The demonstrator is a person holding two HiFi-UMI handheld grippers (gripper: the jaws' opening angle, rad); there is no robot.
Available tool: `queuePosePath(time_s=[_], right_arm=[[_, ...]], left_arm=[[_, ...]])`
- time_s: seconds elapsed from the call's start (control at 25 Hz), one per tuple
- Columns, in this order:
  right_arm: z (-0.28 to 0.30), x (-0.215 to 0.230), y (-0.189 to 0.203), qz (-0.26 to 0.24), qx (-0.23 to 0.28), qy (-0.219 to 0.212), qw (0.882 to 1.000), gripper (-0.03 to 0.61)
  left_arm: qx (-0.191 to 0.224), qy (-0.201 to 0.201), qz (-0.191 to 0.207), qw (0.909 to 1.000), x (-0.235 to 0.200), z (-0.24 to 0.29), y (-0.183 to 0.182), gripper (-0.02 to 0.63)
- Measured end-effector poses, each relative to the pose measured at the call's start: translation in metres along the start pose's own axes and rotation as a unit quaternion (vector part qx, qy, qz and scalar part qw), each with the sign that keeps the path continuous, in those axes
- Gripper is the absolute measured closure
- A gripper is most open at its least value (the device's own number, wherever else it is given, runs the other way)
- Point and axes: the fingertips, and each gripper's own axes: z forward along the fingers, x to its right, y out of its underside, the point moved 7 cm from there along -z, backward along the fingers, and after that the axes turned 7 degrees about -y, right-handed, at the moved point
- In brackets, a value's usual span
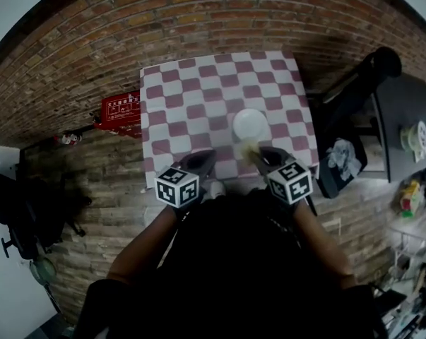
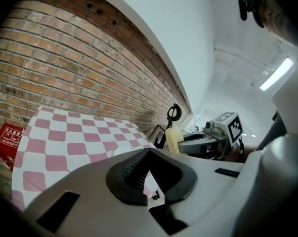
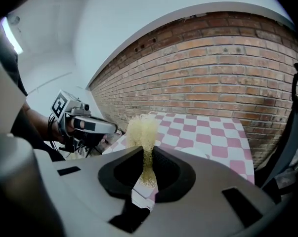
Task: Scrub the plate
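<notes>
Now the white plate [image 1: 250, 124] lies flat on the pink-and-white checked cloth [image 1: 191, 104] that covers the surface, right of the cloth's middle and toward the person's side.

The right tongs [image 1: 261, 154] point at the plate from the near side, and they are clamped on a yellow scrub pad [image 1: 249, 147]. In the right gripper view the pad [image 3: 141, 130] is pinched between the two dark pads of the tongs [image 3: 148, 151], with its frayed end sticking out past the tips. From the head view the pad sits just at the plate's near rim. Whether it touches the plate cannot be told.

The left tongs [image 1: 207, 155] are beside the right ones, near the front edge of the cloth and left of the plate. In the left gripper view these tongs [image 2: 147, 157] are closed tight with nothing between them, and a sliver of the plate [image 2: 126, 151] shows just past their tips.

Each gripper carries a marker cube [image 1: 177, 187] close to the person's dark sleeve. A brick wall [image 2: 64, 58] runs behind the surface, and a red box [image 1: 121, 108] sits off the cloth's left edge.
</notes>
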Motion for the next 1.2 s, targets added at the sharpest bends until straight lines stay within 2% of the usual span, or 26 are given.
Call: queuePosePath(time_s=[0.28, 0.56, 0.8, 1.0, 1.2], right_arm=[[-0.039, 0.006, 0.025, -0.015, 0.008, -0.03, 0.999, 0.528], [-0.106, 0.02, 0.072, -0.044, -0.001, -0.065, 0.997, 0.528], [-0.155, 0.03, 0.115, -0.048, 0.001, -0.089, 0.995, 0.529], [-0.176, 0.027, 0.139, -0.049, 0.002, -0.097, 0.994, 0.529], [-0.187, 0.006, 0.145, -0.051, 0.01, -0.099, 0.994, 0.529]], left_arm=[[0.043, -0.028, -0.005, 0.9987, 0.049, -0.025, 0.009, 0.604], [0.06, -0.069, -0.009, 0.9958, 0.133, -0.026, 0.044, 0.606], [0.072, -0.098, -0.007, 0.9926, 0.193, -0.025, 0.072, 0.606], [0.075, -0.11, -0.002, 0.9912, 0.222, -0.037, 0.086, 0.606], [0.067, -0.112, 0.014, 0.9913, 0.231, -0.056, 0.097, 0.606]])
